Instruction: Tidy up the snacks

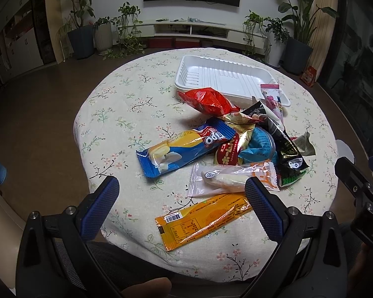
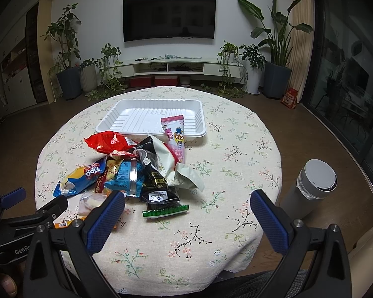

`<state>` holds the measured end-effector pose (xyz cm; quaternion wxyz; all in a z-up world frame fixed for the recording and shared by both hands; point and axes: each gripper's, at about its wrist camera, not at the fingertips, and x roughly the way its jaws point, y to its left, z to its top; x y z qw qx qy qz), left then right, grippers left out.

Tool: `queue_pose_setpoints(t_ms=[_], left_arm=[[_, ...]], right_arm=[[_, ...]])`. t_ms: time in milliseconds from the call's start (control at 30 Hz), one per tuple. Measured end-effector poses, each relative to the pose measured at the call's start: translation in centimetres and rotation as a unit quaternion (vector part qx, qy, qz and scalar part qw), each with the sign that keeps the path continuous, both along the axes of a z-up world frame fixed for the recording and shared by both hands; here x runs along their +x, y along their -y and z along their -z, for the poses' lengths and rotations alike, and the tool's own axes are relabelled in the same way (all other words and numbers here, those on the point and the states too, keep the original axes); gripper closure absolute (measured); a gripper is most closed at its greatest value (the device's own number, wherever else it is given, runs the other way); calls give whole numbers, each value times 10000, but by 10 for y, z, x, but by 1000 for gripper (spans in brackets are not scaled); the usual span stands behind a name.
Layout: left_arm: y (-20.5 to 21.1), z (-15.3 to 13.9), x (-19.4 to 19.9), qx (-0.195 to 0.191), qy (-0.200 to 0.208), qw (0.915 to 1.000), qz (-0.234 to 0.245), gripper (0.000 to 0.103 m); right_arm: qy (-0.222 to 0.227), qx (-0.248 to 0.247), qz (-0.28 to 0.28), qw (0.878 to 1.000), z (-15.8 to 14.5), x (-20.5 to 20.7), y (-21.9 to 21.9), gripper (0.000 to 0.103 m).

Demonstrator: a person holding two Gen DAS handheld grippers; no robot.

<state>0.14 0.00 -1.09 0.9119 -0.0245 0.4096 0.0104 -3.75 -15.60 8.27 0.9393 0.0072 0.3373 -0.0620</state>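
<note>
A heap of snack packets lies on the round floral table [image 1: 126, 114] in front of an empty white tray [image 1: 226, 79] [image 2: 136, 119]. Nearest me are an orange packet [image 1: 201, 221], a clear-wrapped white bar [image 1: 233, 178] and a blue Tipo packet [image 1: 184, 149] [image 2: 82, 176]. A red bag [image 1: 209, 100] [image 2: 109, 141], a black packet [image 2: 159, 186] and a pink packet [image 2: 175, 136] leaning on the tray's rim lie farther back. My left gripper [image 1: 181, 198] hovers open over the orange packet. My right gripper [image 2: 186, 211] is open above bare cloth, right of the heap.
A grey lidded bottle [image 2: 310, 188] stands beside the table's right edge. The right gripper's body [image 1: 360, 188] shows at the left wrist view's right side. Potted plants [image 2: 69, 74], a TV and a low cabinet [image 2: 171, 67] line the far wall.
</note>
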Motion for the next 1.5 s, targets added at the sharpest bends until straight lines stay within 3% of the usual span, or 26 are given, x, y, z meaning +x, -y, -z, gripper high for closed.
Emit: queue_pose_setpoints(t_ms=[1500], left_arm=[[1,-1,1,-15,-8,10000,0,1]], right_arm=[[15,-13,2,10000,0,-1,0,0]])
